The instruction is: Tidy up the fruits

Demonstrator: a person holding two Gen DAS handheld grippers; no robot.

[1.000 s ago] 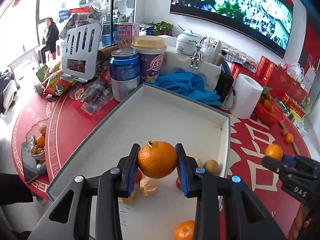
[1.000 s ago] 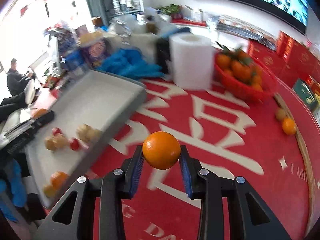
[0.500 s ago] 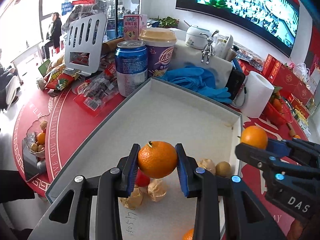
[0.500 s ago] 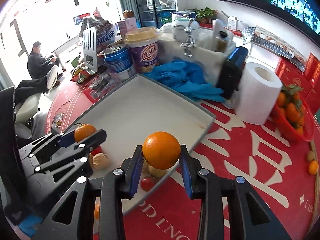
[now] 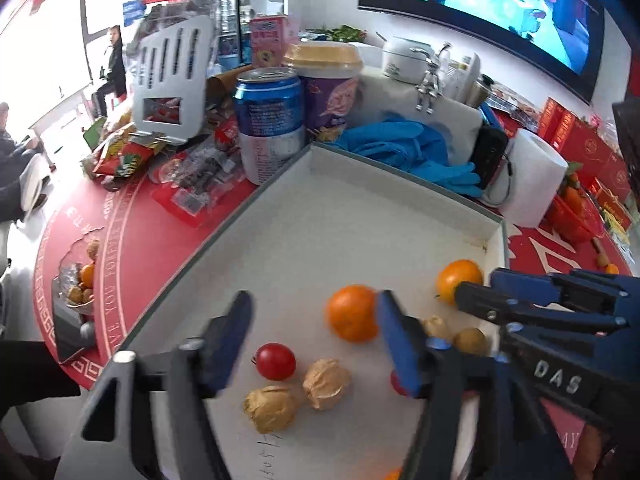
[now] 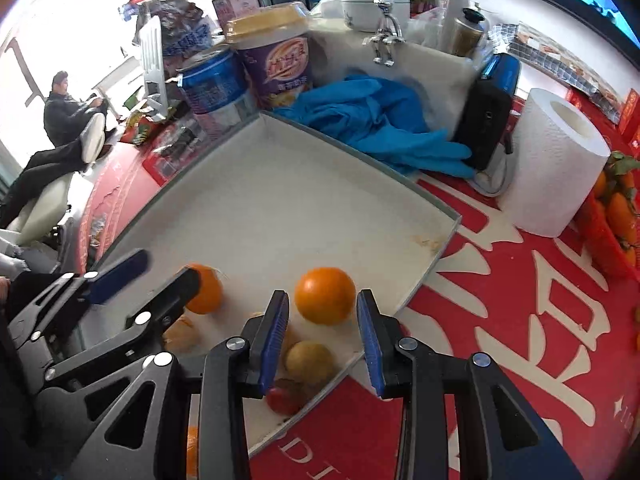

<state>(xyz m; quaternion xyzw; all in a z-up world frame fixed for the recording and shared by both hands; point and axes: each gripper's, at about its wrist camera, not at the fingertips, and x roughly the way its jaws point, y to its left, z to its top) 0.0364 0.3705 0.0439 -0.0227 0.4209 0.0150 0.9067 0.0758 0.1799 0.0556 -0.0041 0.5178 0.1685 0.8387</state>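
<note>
Fingers of both grippers (image 5: 312,332) (image 6: 322,330) have spread, releasing their oranges (image 5: 352,318) (image 6: 325,295) into the tray (image 5: 360,208).

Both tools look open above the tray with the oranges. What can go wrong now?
The orange by the open left tool looks blurred, so it may be rolling and knock the cherry tomato. The right tool frames an orange near the tray edge; it could roll against the low wall.
</note>
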